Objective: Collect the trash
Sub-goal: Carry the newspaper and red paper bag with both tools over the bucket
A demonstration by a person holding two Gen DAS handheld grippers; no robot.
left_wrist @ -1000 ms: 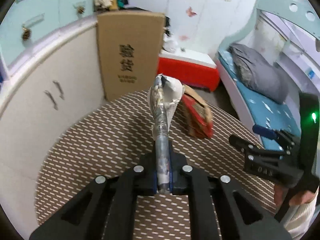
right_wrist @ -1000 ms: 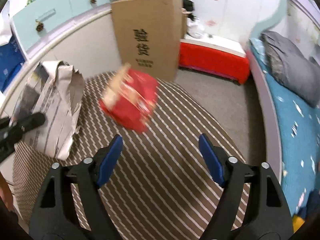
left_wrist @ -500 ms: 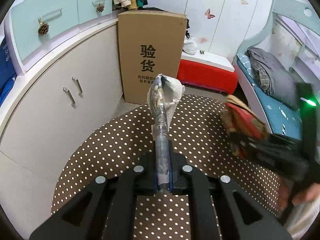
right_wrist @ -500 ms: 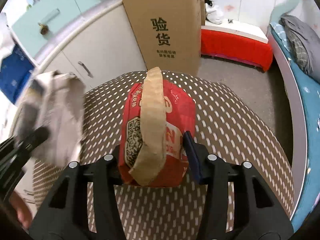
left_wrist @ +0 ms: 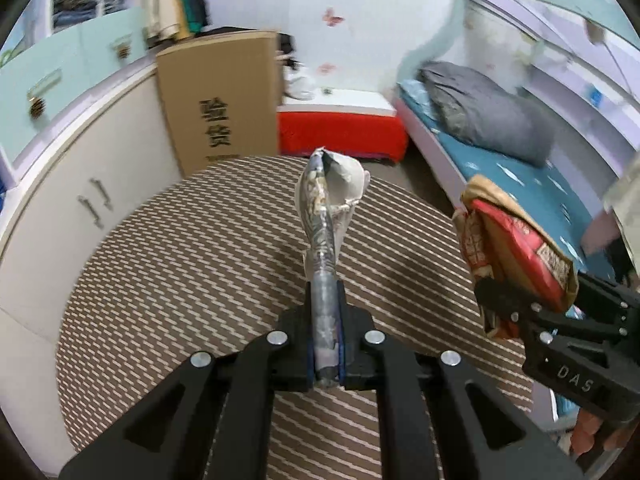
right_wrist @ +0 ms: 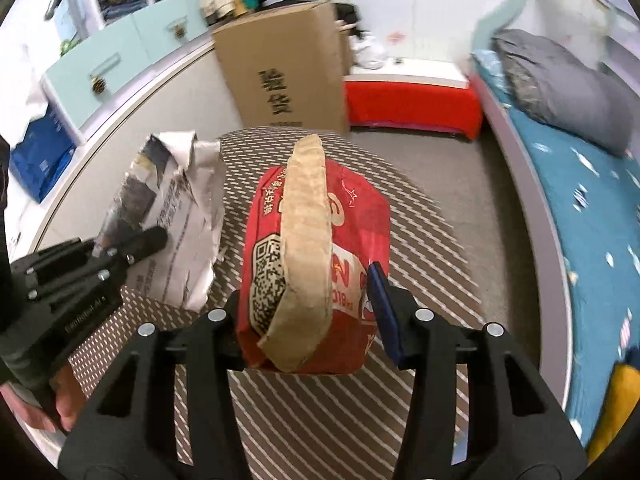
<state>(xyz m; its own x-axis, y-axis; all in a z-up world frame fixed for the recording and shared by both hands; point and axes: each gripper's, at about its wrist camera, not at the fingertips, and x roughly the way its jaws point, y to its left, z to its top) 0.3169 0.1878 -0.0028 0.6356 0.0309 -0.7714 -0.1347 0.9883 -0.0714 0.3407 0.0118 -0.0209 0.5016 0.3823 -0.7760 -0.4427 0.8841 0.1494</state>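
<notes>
Red bag [right_wrist: 320, 264] now lifted off the bench [right_wrist: 400, 224], clamped in right hand-held gripper [right_wrist: 310, 312] whose jaws just closed; left hand-held gripper [left_wrist: 326, 332] pinches newspaper [left_wrist: 326, 216] alongside.

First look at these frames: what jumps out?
The red snack bag with a tan strip up its middle, dead centre of the right wrist view, clamped in the right gripper above the striped round table. Then the crumpled newspaper, pinched upright in the left gripper. Behind both stands a tall cardboard box with black characters.
</notes>
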